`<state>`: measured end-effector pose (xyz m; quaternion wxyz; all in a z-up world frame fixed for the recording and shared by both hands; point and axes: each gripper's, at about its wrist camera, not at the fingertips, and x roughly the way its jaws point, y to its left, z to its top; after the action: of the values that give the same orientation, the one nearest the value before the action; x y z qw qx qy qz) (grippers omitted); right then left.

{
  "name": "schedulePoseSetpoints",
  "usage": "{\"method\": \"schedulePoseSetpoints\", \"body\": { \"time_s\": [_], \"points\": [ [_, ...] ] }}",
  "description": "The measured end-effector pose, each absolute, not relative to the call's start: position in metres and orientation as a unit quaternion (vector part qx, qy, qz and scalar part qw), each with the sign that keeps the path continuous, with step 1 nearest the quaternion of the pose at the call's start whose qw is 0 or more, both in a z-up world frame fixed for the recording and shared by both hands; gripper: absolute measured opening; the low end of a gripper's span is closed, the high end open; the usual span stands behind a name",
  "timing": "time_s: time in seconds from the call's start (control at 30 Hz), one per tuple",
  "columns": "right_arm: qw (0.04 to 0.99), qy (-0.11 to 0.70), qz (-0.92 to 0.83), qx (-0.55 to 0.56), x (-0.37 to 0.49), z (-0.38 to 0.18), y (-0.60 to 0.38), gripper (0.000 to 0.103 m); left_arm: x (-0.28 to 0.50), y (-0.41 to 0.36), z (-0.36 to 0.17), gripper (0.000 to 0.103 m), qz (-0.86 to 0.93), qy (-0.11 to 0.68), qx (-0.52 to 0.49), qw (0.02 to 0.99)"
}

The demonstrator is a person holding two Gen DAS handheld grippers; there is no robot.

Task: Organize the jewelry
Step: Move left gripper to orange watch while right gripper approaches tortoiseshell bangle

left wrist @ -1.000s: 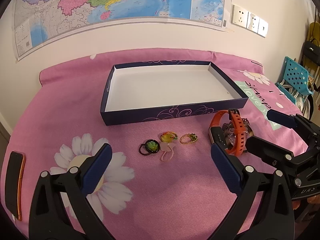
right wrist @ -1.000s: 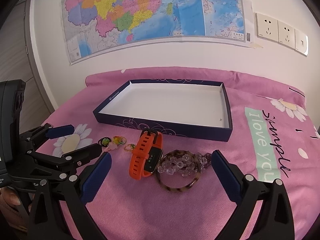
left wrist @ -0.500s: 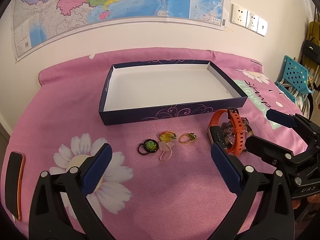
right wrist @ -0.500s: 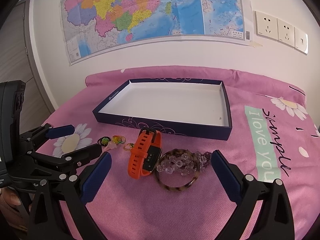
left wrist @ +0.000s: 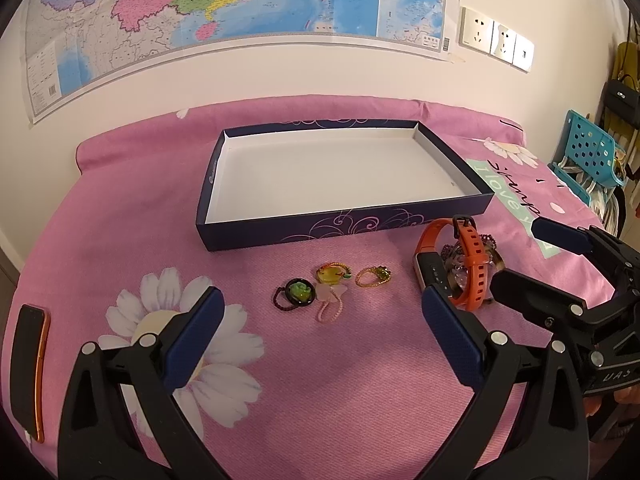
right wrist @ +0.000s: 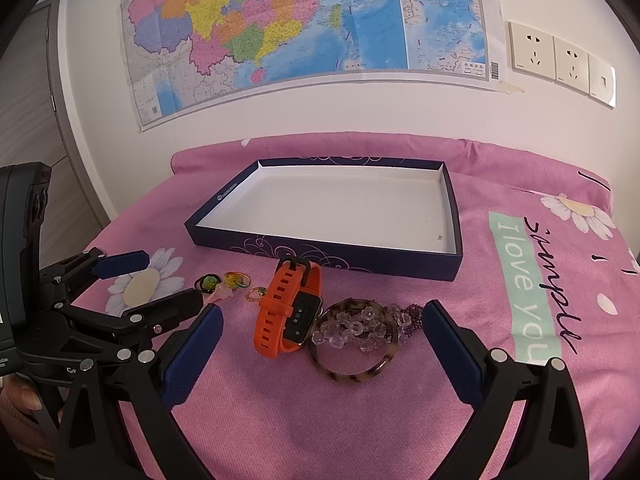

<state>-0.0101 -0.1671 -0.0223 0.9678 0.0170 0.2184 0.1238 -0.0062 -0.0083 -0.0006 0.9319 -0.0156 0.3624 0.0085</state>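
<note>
A: Fingers? 
B: Left gripper (left wrist: 322, 334) and right gripper (right wrist: 322, 342) both spread wide, nothing held.
A: Jewelry? 
B: Watch (right wrist: 290, 306), bangle (right wrist: 354, 340), rings (left wrist: 332, 284) on the bed (left wrist: 320, 380), in front of the box (left wrist: 344, 226).

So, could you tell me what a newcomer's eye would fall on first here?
Probably the orange watch, lying on the pink bedspread beside a tortoiseshell bangle with clear beads across it. Behind them sits the navy tray, white inside, under a colourful wall map. Both grippers are open.
</note>
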Motion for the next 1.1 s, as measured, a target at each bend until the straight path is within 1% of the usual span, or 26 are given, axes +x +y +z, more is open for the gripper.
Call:
{"method": "schedulePoseSetpoints", "body": {
  "time_s": [0.7, 1.1],
  "points": [
    [0.969, 0.214, 0.121, 0.023, -0.01, -0.023, -0.177, 0.096, -0.008, -0.014, 0.002, 0.097, -0.006, 0.358, -0.009, 0.934],
    [0.969, 0.217, 0.11, 0.047, -0.01, -0.027, -0.198, 0.096, -0.012, -0.024, 0.01, 0.097, -0.031, 0.348, 0.004, 0.937]
  ]
}}
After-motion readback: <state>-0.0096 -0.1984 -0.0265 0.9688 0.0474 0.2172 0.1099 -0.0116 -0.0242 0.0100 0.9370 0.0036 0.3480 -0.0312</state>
